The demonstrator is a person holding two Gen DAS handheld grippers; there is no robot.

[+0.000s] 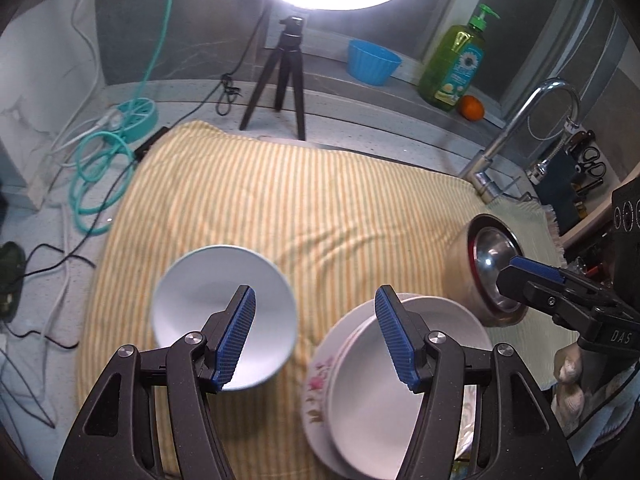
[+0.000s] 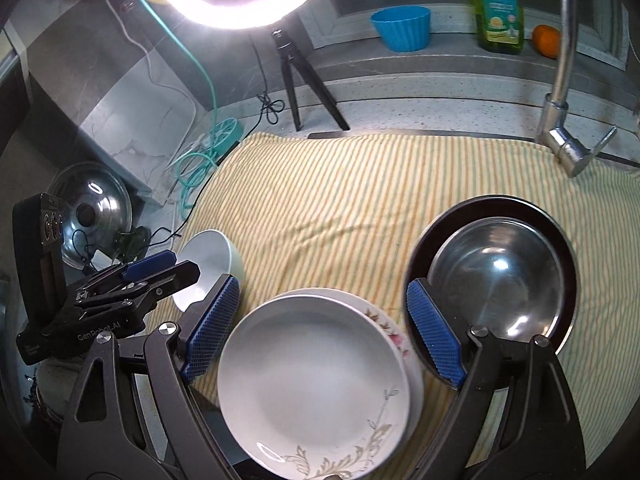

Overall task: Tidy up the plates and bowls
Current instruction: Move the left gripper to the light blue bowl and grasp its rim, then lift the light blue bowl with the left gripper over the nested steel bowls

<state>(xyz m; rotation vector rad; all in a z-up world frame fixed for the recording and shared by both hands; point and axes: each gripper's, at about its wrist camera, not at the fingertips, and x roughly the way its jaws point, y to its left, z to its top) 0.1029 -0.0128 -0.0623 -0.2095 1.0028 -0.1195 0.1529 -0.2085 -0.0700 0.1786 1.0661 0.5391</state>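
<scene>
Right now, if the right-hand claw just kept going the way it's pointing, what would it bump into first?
Most likely the stack of plates, which fills the gap between the right gripper fingers. Both jaws stand open and hold nothing. How far off the top plate lies is hard to judge.

White letters "DAS" are showing on the right gripper [image 1: 516,262] body at four o'clock in the left wrist view. "GenRobot.AI" is showing on the left gripper [image 2: 160,264] body at eight o'clock in the right wrist view.

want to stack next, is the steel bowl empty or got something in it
Empty: the steel bowl shows only bare shiny metal inside, sitting in a dark outer bowl.
</scene>
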